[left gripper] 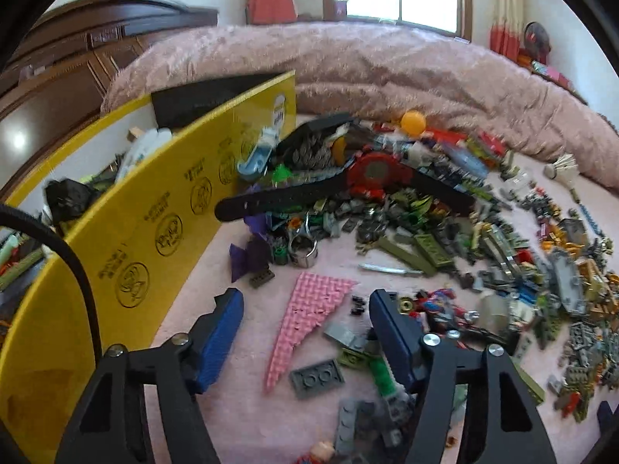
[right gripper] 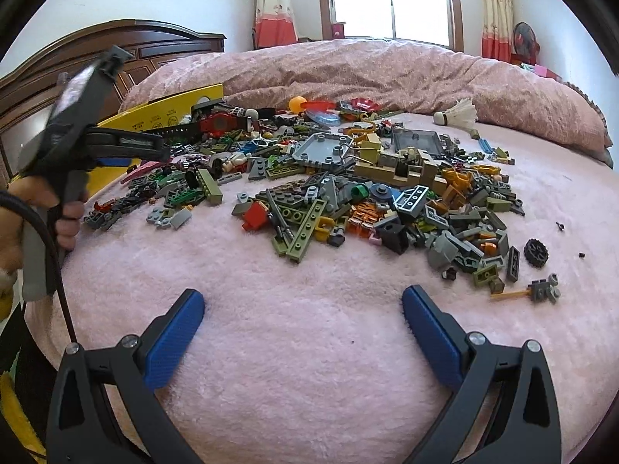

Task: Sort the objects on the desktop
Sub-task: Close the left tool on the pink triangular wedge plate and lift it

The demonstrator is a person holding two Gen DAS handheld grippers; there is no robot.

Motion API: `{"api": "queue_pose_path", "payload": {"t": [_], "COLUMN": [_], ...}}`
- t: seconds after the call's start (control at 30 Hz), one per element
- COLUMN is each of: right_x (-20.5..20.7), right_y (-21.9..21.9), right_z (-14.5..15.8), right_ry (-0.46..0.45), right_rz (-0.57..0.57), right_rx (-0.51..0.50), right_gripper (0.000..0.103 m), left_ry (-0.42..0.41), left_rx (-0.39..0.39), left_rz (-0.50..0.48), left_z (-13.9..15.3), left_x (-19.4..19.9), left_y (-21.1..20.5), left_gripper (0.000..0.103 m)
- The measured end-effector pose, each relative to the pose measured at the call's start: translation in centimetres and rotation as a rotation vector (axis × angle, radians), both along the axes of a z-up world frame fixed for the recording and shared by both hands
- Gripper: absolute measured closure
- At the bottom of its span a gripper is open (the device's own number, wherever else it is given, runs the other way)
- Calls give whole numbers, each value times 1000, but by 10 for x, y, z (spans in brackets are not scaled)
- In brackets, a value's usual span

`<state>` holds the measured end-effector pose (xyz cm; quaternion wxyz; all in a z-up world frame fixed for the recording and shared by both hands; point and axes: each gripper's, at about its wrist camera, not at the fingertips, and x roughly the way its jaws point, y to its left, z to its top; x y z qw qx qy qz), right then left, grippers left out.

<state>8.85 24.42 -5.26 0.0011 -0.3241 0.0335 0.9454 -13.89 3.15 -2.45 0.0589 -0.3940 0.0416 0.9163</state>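
My left gripper [left gripper: 305,307] hangs open over the pink bed cover, its blue pads either side of a pink wedge plate [left gripper: 309,321] that lies flat; neither pad touches it. Just beyond lie a grey two-stud plate [left gripper: 318,378], a silver ring [left gripper: 303,249] and a black watch with a red face [left gripper: 371,174]. A yellow cardboard box [left gripper: 116,239] with sorted items stands on the left. In the right wrist view my right gripper [right gripper: 303,297] is open above bare cover, short of the brick pile [right gripper: 348,201]. The left gripper [right gripper: 127,143] shows there too, held by a hand [right gripper: 65,212].
An orange ball [left gripper: 413,121] and a shuttlecock [right gripper: 460,114] lie at the far side of the pile. A black gear wheel [right gripper: 536,252] sits apart on the right. A folded pink quilt [right gripper: 348,73] bounds the back, a dark wooden headboard [right gripper: 154,46] the left.
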Motion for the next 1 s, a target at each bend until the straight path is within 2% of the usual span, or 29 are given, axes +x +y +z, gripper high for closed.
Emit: {"api": "queue_pose_path", "payload": {"t": [0.1, 0.17, 0.23, 0.27, 0.3, 0.4, 0.53, 0.7, 0.87, 0.9, 1.0], "right_x": [0, 0, 0, 1, 1, 1, 1, 2, 2, 2, 2], "right_y": [0, 0, 0, 0, 0, 0, 0, 0, 0, 0, -3], "right_z": [0, 0, 0, -1, -1, -1, -1, -1, 1, 5, 18], "right_ry": [9, 14, 16, 18, 19, 20, 22, 27, 19, 14, 30], "right_rz": [6, 7, 8, 9, 9, 10, 9, 7, 1, -10, -16], "right_rx": [0, 1, 0, 0, -1, 0, 1, 2, 3, 0, -21], "right_gripper": [0, 0, 0, 0, 0, 0, 0, 0, 2, 6, 29], "left_ry": [-46, -48, -40, -37, -34, -21, -1, -5, 7, 8, 14], "left_rx": [16, 28, 33, 28, 22, 8, 36, 70, 46, 44, 48], "left_rz": [-1, -2, -20, -25, -31, -39, -47, -60, -65, -68, -90], "left_z": [-8, -8, -7, -6, -6, -2, 8, 19, 16, 15, 14], "left_x": [-5, -5, -2, -1, 0, 3, 17, 54, 98, 103, 118], "left_y": [-2, -4, -4, -1, 1, 4, 0, -12, -21, -23, -25], "left_gripper": [45, 56, 74, 77, 83, 83, 83, 83, 83, 83, 83]}}
